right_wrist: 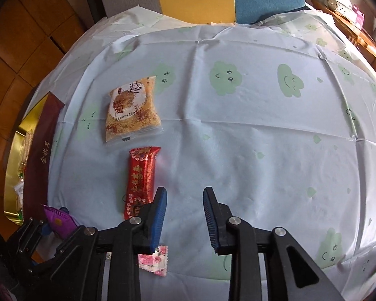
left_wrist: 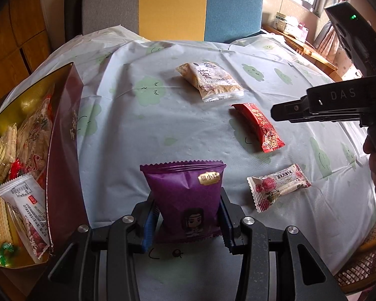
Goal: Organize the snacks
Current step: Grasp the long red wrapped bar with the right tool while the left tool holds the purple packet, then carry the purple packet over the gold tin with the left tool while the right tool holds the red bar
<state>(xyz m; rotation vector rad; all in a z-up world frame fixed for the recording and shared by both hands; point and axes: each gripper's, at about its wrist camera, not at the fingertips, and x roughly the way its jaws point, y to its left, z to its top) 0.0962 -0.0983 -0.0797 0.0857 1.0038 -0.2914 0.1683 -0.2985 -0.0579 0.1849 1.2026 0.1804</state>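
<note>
At the near edge of the cloud-print tablecloth [left_wrist: 188,130], a purple snack packet [left_wrist: 188,198] pinched upright between the blue pads of the left gripper [left_wrist: 185,225], lower half squeezed, serrated top seal standing free above. Just to the left, the maroon gift box [left_wrist: 62,150] with gold lining, already stocked with a white-and-pink sachet [left_wrist: 25,213], wafer packs and crinkled bags. Step in hand, by the look of it: carrying the purple packet over to that box.

Further right, the right gripper [right_wrist: 185,215], jaws spread with nothing between them, blue pads bare, hanging over open cloth. Just left of its left pad, the red candy bar [right_wrist: 141,178], lying lengthwise; beyond that, toward the far side, the clear packet of golden crumbly pastry [right_wrist: 131,110]; at the near edge, partly hidden under the gripper, a small pink-flowered white sachet [right_wrist: 154,258]. All three flat on the cloth, well apart from the box.

Next, probably: swing the left gripper leftward over the box wall, lower the packet into a free gap among the contents, then release. Worth clearing the tall maroon side first, since the packet sits low beside it. For the right gripper, a short shift left to straddle the red bar across its narrow width, then a close. Thin, slippery wrapper likely, so a square, centred pinch advisable.
</note>
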